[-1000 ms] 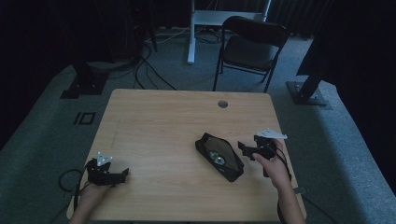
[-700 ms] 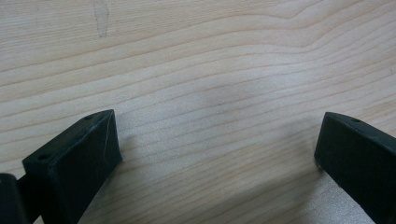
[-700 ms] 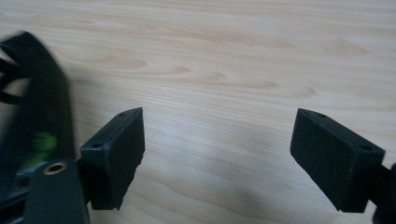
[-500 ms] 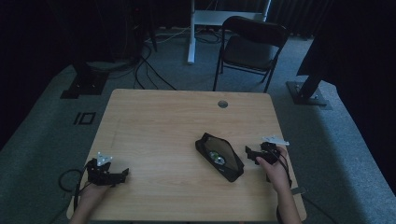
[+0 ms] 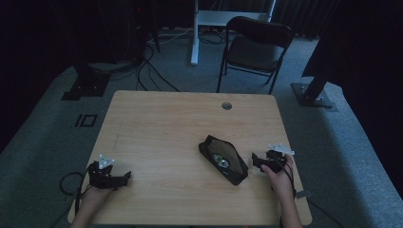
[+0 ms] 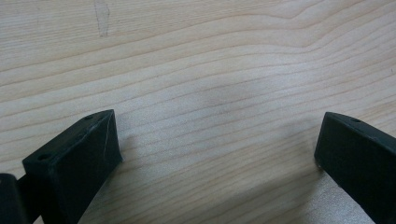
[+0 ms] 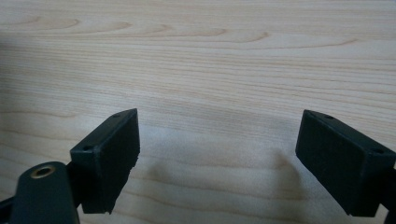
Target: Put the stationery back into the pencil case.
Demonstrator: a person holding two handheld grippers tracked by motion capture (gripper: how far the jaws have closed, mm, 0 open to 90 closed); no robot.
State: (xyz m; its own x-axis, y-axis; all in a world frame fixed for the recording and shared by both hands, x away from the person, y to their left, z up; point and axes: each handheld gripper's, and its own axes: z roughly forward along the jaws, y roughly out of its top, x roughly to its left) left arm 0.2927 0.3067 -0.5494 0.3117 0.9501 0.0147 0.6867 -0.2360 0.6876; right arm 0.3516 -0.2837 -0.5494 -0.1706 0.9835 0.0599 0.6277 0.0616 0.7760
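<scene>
With both jaws spread, I'd bring my right hand-held gripper squarely onto the black pouch just beside it, left hand-held gripper idle.

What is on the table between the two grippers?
In the high view, an open black pouch lies on the table between the left gripper and right gripper, closer to the right one.

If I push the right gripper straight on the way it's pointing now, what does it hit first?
Probably the black pouch: in the high view the right gripper, jaws open, points left at its near end. Its own view shows just bare table ahead, so aim is uncertain.
</scene>
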